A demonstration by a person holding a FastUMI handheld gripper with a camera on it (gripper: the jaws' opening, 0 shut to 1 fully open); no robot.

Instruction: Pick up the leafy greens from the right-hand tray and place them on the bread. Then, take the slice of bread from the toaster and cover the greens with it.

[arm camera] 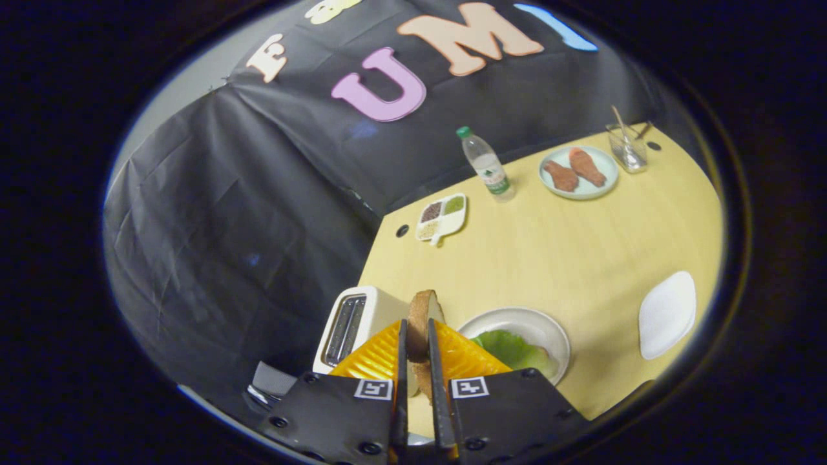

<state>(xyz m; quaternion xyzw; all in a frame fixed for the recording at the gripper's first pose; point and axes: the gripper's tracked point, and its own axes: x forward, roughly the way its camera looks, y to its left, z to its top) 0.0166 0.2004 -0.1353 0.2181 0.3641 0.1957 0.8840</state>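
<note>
I have the gripper (418,352) pinching the brown-crusted slice of bread (423,323) upright between both fingers. The white toaster (352,323) sits just left; right of it, crinkled leafy greens (513,349) lie on the round white plate (530,321).

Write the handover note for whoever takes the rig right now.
Tongs: shut on the bread slice, held on edge between the fingers, lifted beside the toaster.
Leafy greens: already on the round plate, just right of the fingers; the bread under them cannot be made out.
White tray: farther right.
Left: lay the slice over the greens, then release.
</note>
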